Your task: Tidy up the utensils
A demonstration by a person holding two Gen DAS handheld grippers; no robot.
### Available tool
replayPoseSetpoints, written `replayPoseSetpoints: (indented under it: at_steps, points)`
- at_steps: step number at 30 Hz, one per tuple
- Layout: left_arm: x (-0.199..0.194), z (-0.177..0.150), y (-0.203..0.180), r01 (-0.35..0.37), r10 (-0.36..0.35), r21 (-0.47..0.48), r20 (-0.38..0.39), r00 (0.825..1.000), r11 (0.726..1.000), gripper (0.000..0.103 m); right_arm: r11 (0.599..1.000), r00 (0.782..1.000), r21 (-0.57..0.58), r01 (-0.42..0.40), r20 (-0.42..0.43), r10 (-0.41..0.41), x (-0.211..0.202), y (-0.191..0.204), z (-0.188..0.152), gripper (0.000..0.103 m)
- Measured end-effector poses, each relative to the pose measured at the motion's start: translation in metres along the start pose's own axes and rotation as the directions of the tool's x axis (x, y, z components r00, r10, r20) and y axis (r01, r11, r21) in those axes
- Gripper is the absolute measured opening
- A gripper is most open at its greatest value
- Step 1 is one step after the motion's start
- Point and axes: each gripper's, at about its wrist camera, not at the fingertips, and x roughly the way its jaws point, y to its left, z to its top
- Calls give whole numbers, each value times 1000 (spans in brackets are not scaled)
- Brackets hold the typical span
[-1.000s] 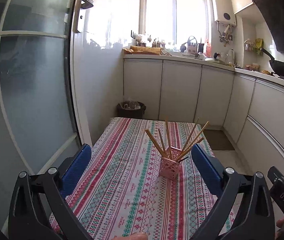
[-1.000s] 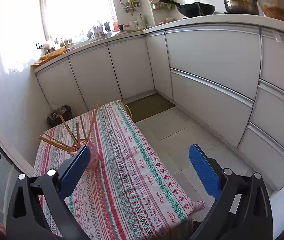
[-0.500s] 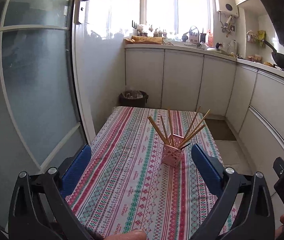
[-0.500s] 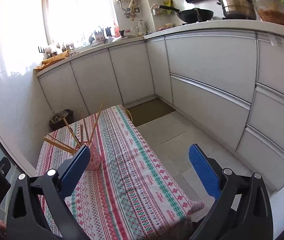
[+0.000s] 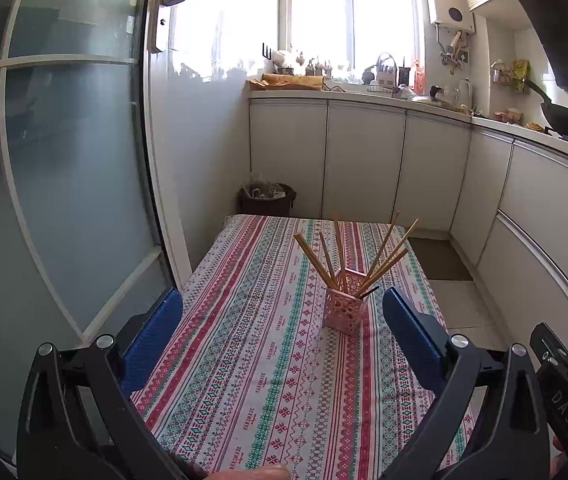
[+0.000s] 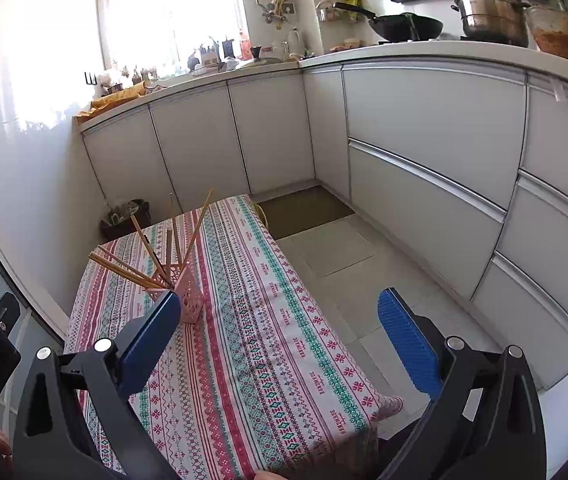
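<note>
A frosted glass door stands at the left, beside the tabletop with its striped, patterned cloth. The left tongs hang above the near end of the cloth, jaws spread wide with nothing between the two blue pads. One pink lattice holder stands upright on the cloth, right of its middle line and toward the far half. In it stand wooden chopsticks, fanned outward; about seven can be counted, though where they cross at the rim the count is unsure, and one short dark tip pokes out at the holder's right side. One dark waste bin sits on the floor past the far edge of the tabletop, against the white cabinets. Further right, the right tongs are likewise open and empty; their left pad overlaps the holder in that view, but whether it touches cannot be told. On the counter at the far right are one black wok and one stacked steel pot.
</note>
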Motion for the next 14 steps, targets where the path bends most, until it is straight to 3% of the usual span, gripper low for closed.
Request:
replayPoseSetpoints:
  at_steps: [14]
  points:
    - [2,0,1,5,-5,-6,-15,1000,1000,96,1000,1000,-3,-16,-19,16,0,2,0,96]
